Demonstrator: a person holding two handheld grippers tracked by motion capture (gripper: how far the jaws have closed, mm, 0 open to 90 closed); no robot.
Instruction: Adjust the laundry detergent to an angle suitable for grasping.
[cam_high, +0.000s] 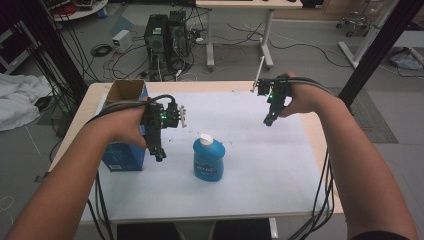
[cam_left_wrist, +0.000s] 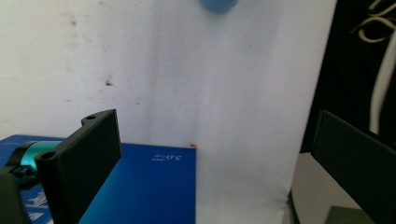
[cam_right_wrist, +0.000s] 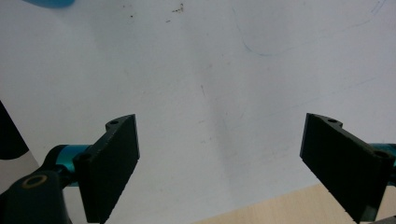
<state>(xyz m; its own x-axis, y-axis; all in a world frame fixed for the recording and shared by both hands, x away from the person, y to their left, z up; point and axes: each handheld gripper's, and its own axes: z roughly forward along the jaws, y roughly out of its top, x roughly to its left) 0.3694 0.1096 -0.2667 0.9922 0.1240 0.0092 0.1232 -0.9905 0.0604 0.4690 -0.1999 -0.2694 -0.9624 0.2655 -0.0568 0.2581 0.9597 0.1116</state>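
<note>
Claws hung open and empty over the tabletop (cam_high: 280, 165): my left claw (cam_high: 159, 152) above the blue box (cam_high: 122, 157), my right claw (cam_high: 269, 120) farther back on the far side of the sheet. Between them stood the blue bottle (cam_high: 209, 159), upright, white cap up, just right of my left claw and well apart from the right one, so I judged the left hand nearer. From the left gripper view I saw the box (cam_left_wrist: 140, 186) directly beneath; the high view alone gave the bottle's whole shape.
</note>
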